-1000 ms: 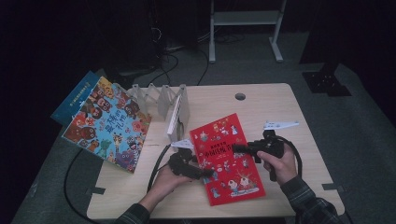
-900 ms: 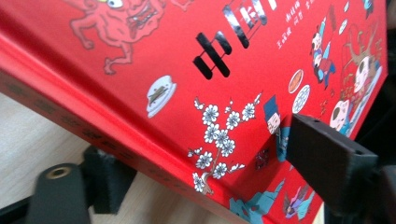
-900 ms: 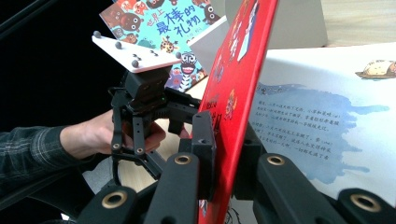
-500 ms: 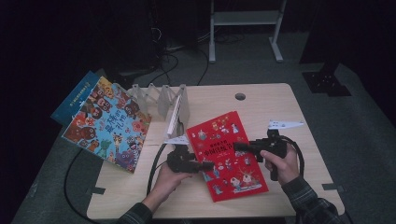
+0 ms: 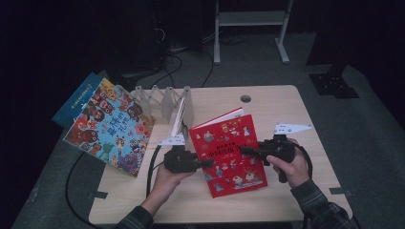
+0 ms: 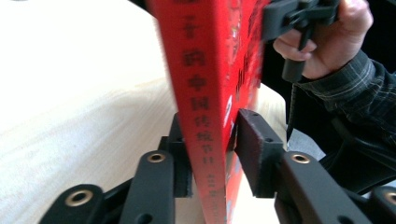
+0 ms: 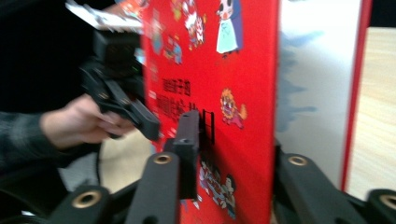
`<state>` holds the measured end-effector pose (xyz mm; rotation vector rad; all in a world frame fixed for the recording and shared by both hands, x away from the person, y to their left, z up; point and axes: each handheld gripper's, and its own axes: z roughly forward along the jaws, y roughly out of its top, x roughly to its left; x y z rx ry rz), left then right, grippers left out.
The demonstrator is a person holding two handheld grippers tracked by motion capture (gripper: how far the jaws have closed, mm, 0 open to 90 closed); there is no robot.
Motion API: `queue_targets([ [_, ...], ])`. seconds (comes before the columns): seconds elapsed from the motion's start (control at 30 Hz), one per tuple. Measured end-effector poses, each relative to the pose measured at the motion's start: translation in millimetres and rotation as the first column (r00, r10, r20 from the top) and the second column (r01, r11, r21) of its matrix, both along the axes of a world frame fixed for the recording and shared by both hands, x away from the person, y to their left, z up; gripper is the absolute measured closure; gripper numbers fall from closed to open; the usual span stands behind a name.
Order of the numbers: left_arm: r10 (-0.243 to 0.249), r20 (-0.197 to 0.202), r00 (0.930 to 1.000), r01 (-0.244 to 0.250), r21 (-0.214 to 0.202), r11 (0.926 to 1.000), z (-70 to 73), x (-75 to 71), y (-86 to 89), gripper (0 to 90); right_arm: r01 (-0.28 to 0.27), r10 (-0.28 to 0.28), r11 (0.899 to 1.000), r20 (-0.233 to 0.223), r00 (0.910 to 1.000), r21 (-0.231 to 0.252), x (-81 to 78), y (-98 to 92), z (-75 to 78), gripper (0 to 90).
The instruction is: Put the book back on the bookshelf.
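- The red book (image 5: 229, 150) sits near the middle of the table (image 5: 267, 102), lifted and tilted between your two hands, its cover with cartoon figures facing up toward you.
- You have it by both side edges, which looks like a way to carry it level or swing it upright rather than drag it along the wood.
- Your left gripper (image 5: 203, 163) bites the spine side. In the left gripper view the book stands on edge between the jaws; the jaws have just been closing, one pad (image 6: 254, 140) is against the cover and the other seems to meet the back, so I read it as clamped on the book.
- Your right gripper (image 5: 246, 150) takes the opposite edge. In the right gripper view the jaws straddle the cover and pages and have just been opening a little — one pad (image 7: 191, 140) stands just off the cover, so whether it grips I cannot tell.
- Writing: a column of dark Chinese characters runs down the spine in the left gripper view, and a dark Chinese title line crosses the cover; motion blur keeps me from reading either.
- Behind the book stands a zigzag book rack (image 5: 165, 100) with a thin white book (image 5: 180, 117) leaning in it — a likely place for the red one, by my guess.
- At the table's left edge a large colourful picture book (image 5: 112, 129) overhangs, with a blue book (image 5: 79, 98) under it; both bear Chinese titles too small to read.
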<state>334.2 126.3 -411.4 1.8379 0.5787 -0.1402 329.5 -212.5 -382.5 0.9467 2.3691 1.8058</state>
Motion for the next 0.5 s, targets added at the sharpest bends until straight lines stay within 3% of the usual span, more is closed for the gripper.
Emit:
queue_targets([
  [0.1,-0.001,0.04,0.9992,0.0,0.015,0.9999,4.5,-2.3,0.3,71.8,0.017,-0.015,0.998,0.027,0.9995,-0.056,-0.9,1.7,-0.6,59.7],
  [0.23,-0.008,0.087,0.9962,0.005,0.033,0.9994,8.6,-6.0,-1.2,74.3,0.021,-0.016,0.996,0.05,0.9986,-0.089,-0.9,4.2,-3.2,53.9],
  [0.5,-0.011,0.121,0.9925,0.006,0.043,0.9991,9.6,-7.2,0.7,76.7,0.042,-0.029,0.989,0.095,0.995,-0.141,-1.8,-4.4,-0.8,50.6],
])
